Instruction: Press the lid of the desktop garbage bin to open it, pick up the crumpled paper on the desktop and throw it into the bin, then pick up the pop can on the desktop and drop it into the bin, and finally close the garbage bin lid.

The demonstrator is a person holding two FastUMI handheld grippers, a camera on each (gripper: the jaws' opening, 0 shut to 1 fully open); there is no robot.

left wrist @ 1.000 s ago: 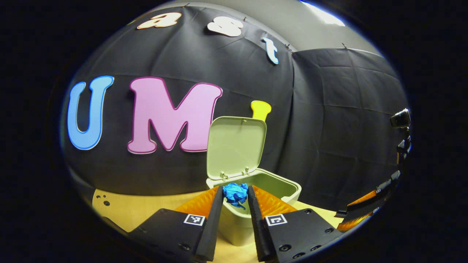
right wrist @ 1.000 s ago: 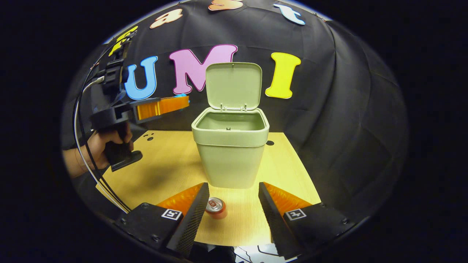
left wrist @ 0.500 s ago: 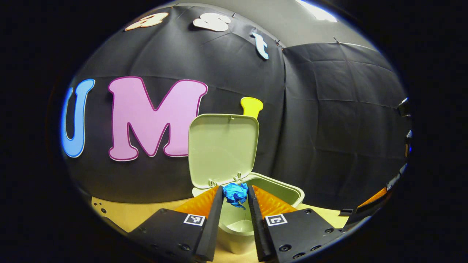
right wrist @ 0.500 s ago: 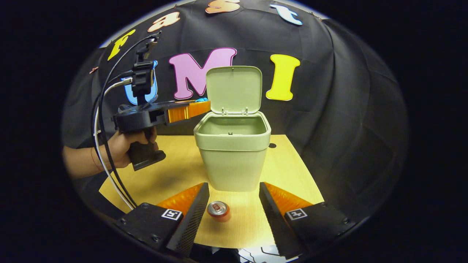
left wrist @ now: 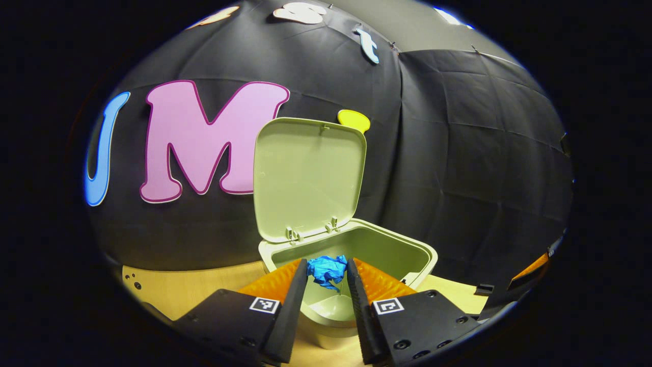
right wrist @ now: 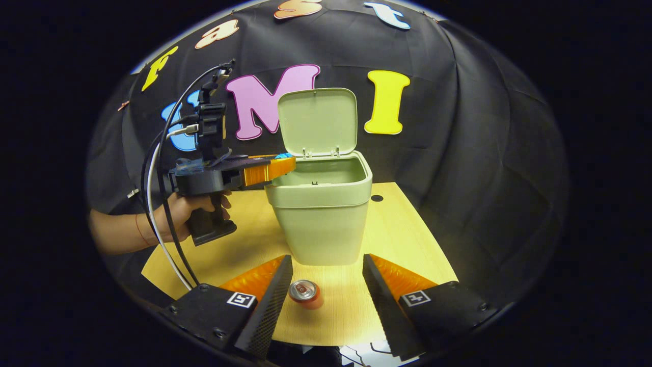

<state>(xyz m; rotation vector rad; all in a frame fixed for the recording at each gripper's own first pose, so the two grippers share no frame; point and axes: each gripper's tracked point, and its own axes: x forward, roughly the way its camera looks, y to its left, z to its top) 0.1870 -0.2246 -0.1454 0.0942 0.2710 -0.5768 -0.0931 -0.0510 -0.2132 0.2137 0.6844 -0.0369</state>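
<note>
A pale green bin point(right wrist: 321, 224) stands on the wooden table with its lid point(right wrist: 317, 121) raised upright against the wall. My left gripper point(left wrist: 327, 269) is shut on a crumpled blue paper point(left wrist: 326, 268), held just over the bin's near rim point(left wrist: 351, 244). In the right gripper view the left gripper point(right wrist: 285, 162) reaches over the bin's left edge, with a hand point(right wrist: 201, 206) on its handle. My right gripper point(right wrist: 326, 298) stands open low over the table's front. A red pop can point(right wrist: 304, 294) stands upright between its fingers, closer to the left one and touching neither.
The wooden table point(right wrist: 407, 239) has a small dark hole point(right wrist: 377, 198) right of the bin and several small holes point(left wrist: 133, 281) at its far left. Cables point(right wrist: 163, 214) hang from the left gripper. The black cloth wall stands close behind the bin.
The left gripper has carried the blue paper forward to the bin, from left of it to over its rim. The right gripper has stayed open around the can.
</note>
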